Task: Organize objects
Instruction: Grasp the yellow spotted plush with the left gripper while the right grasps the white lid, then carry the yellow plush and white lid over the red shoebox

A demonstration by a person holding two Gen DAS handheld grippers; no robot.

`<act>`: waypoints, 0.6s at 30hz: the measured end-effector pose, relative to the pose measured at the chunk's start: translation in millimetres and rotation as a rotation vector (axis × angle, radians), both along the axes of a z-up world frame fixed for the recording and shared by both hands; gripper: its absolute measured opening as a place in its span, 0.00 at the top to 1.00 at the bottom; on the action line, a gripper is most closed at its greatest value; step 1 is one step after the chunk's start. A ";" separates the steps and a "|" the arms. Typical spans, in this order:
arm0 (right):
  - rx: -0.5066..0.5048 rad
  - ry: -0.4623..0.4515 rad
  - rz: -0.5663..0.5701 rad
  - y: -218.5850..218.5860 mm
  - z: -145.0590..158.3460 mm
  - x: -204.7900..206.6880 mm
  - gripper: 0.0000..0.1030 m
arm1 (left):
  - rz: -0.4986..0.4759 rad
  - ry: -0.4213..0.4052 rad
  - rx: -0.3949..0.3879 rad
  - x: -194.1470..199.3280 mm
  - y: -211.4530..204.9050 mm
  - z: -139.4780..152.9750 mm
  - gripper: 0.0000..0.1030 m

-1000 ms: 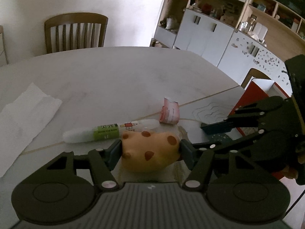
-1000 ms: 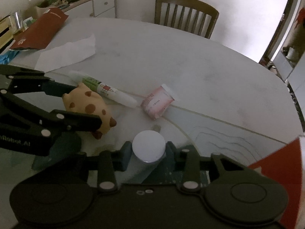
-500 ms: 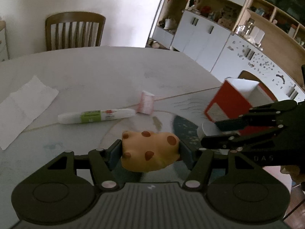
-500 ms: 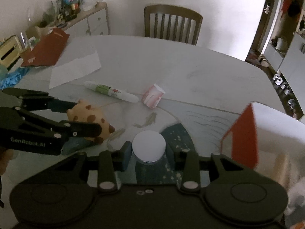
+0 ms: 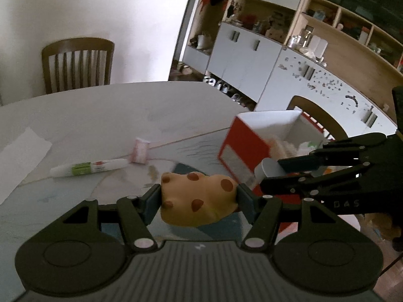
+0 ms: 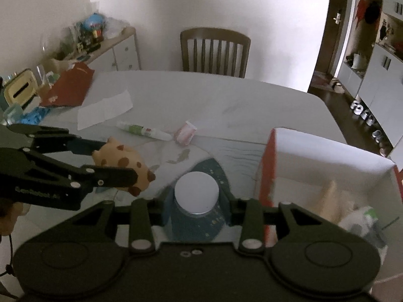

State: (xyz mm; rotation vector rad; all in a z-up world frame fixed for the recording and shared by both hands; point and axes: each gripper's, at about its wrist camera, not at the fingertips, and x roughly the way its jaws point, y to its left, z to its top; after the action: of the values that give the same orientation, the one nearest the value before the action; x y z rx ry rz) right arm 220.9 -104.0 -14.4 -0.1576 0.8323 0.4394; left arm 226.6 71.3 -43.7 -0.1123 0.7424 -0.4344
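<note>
Since half a second ago: my grippers higher above table (image 6: pixel 226 95), box (image 6: pixel 332 156) closer, its inside now showing. Left gripper (image 5: pixel 199 196) clamped on spotted toy (image 5: pixel 199 198), right gripper (image 6: pixel 196 198) clamped on white-capped cylinder (image 6: pixel 197 193), both held off table beside box. Left on table mid-area: one tube (image 6: pixel 143 130), one pink cup (image 6: pixel 186 134) just beside it, one paper sheet (image 6: pixel 104 109). One chair (image 6: pixel 214 49) at far edge.

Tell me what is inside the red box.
The red box holds a pale tan object and something white-green; blur and the right gripper hide the rest.
</note>
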 end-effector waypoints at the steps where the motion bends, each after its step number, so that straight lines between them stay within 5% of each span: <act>1: 0.004 -0.005 -0.002 -5.4 2.0 -3.4 0.63 | -0.003 -0.001 0.000 -1.7 -5.1 1.8 0.38; 18: 0.048 -0.031 -0.117 -127.3 8.9 -25.0 0.63 | -0.107 -0.025 0.033 -4.8 -128.3 11.1 0.38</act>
State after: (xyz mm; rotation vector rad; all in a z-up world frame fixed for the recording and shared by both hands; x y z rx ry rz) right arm 195.9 -231.3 -5.5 -0.0705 0.7957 0.3464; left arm 221.8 -57.0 -32.6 -0.0359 0.7326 -0.5238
